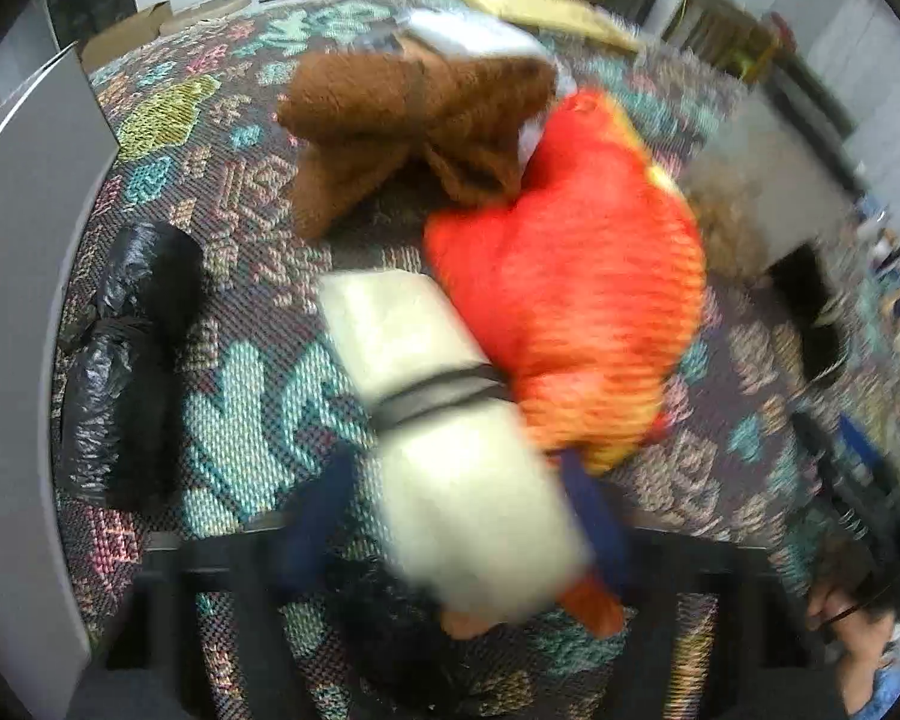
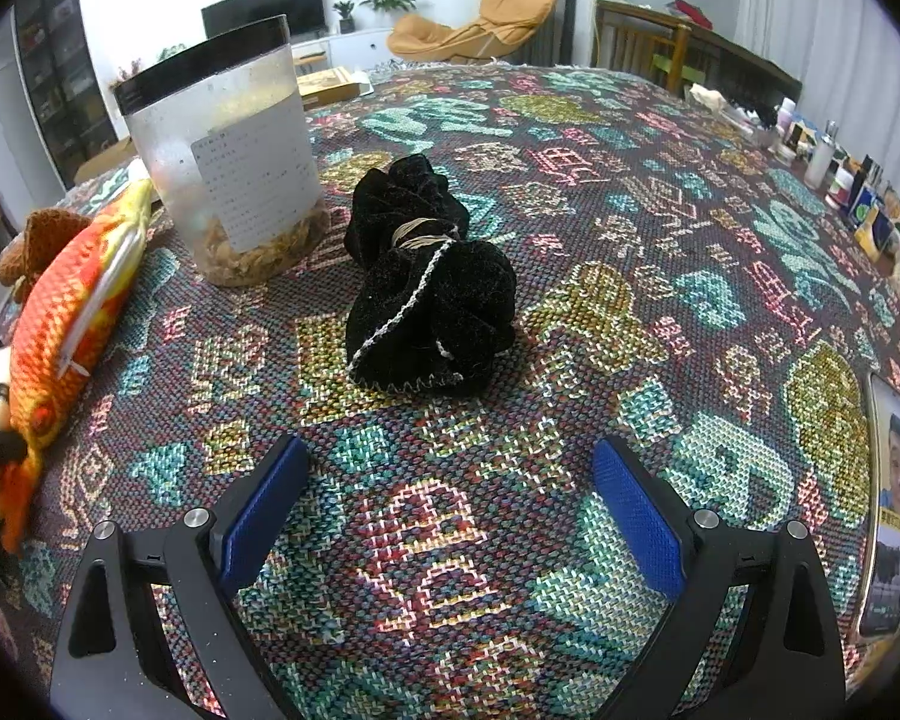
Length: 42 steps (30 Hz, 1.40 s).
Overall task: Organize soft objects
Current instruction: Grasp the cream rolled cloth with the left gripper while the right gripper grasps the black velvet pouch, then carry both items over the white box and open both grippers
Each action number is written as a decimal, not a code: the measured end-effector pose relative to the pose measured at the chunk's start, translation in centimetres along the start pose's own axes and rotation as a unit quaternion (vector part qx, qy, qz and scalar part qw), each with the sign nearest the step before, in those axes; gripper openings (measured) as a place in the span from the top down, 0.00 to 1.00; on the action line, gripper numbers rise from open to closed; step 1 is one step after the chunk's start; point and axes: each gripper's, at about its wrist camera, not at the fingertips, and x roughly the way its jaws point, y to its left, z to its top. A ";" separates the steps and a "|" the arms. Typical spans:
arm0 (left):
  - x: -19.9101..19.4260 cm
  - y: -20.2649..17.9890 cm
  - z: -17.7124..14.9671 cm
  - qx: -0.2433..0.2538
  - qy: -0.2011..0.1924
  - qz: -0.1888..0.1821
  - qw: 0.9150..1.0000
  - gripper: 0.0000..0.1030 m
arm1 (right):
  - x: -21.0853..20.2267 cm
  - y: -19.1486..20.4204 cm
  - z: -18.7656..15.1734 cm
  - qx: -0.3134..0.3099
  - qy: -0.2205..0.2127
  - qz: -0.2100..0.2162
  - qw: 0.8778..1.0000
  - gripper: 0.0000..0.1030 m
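- Left wrist view: my left gripper (image 1: 450,516) is clenched on the cream roll (image 1: 432,420), its blue fingers (image 1: 315,516) pressing either flank just below the roll's black band. I judge I grip it mid-body so it stays bundled while I carry it.
- Ahead of those fingers, touching the roll's right side, lies the orange fish plush (image 1: 570,300); beyond it the brown roll (image 1: 414,126) sits, likely the gathering spot. A black bag (image 1: 126,360) rests off to the left on the woven cloth (image 1: 246,420).
- Right wrist view: my right gripper (image 2: 450,504) hangs released, nothing between its pads. The black velvet pouch (image 2: 426,288) sits straight ahead, apart from the tips; I reckon it is next. A clear canister (image 2: 228,150) stands beyond-left.
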 end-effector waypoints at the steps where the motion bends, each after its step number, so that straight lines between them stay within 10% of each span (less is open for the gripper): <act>1: -0.3 0.3 0.1 -0.006 0.000 -0.010 1.000 0.59 | -0.2 -0.4 0.2 -0.004 0.008 0.022 1.000 0.06; 4: -1.7 0.2 0.0 0.015 -0.025 0.005 1.000 0.60 | -1.0 -3.5 1.9 0.039 0.032 0.102 0.993 0.07; 13: -5.8 1.9 0.9 -0.013 -0.074 -0.026 0.997 0.60 | 3.6 -1.3 9.4 0.019 0.103 0.090 0.990 0.10; 14: -6.4 2.1 1.2 -0.013 -0.079 -0.024 0.996 0.60 | 4.5 -0.8 9.2 0.005 0.115 0.087 0.990 0.13; 15: -7.0 2.4 1.1 -0.015 -0.085 -0.023 0.996 0.60 | 5.3 -0.3 9.2 -0.014 0.127 0.066 0.990 0.38; 16: -7.8 2.6 1.0 -0.017 -0.093 -0.023 0.995 0.60 | 5.1 0.0 9.5 -0.036 0.111 0.036 0.993 0.72; 25: -13.1 4.0 0.7 -0.009 -0.143 -0.034 0.989 0.60 | -1.1 -2.7 17.2 0.050 -0.012 0.039 0.998 0.71; 34: -20.2 10.3 -4.9 -0.034 -0.174 -0.003 0.984 0.60 | -10.3 14.7 14.7 -0.102 -0.040 0.177 0.978 0.71; 42: -25.3 20.3 -13.4 -0.108 -0.179 0.100 0.973 0.58 | -17.9 32.8 6.1 -0.179 0.027 0.391 0.902 0.70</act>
